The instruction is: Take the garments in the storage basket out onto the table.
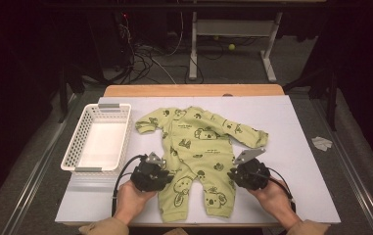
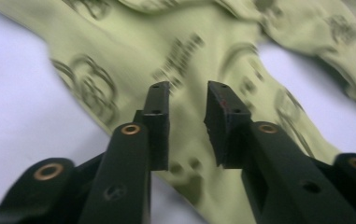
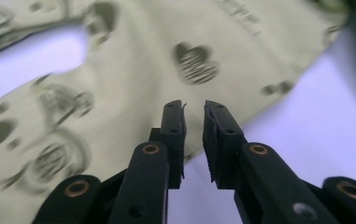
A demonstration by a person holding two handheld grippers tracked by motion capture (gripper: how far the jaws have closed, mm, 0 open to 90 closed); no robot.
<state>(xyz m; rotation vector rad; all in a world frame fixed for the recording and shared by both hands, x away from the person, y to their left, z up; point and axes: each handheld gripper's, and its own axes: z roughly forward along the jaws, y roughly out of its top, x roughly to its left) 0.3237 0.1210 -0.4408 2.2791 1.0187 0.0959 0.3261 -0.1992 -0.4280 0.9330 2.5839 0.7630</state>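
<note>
1. Nearest to the high camera are the person's two hands at the bottom edge of the table, each one with a black two-jaw gripper. The left gripper (image 1: 150, 172) is at the left leg of a light green baby romper with dark koala prints (image 1: 198, 147), and the right gripper (image 1: 248, 172) is at its right side.

2. This romper lies flat and spread on the white table cover (image 1: 296, 147), sleeves out to both sides and legs toward the person. A white plastic basket with lattice walls (image 1: 71, 154) stands just beside it on the left, with nothing inside.

3. In the left gripper view the jaws stand apart over the green cloth, and no fabric is between the pads (image 2: 159, 116). In the right gripper view the jaws are a little apart above the hem of the cloth, also with nothing pinched between the pads (image 3: 173, 123).

4. I judge that the step in hand is to take a fresh hold for folding the romper.

5. To do it well, each gripper should come down at the edge of the cloth, so one jaw goes under and one over. It is better to pinch both layers together, at matching places on both sides.

6. Both hands should lift together and evenly; otherwise the soft fabric may wrinkle or slide across the smooth cover.
</note>
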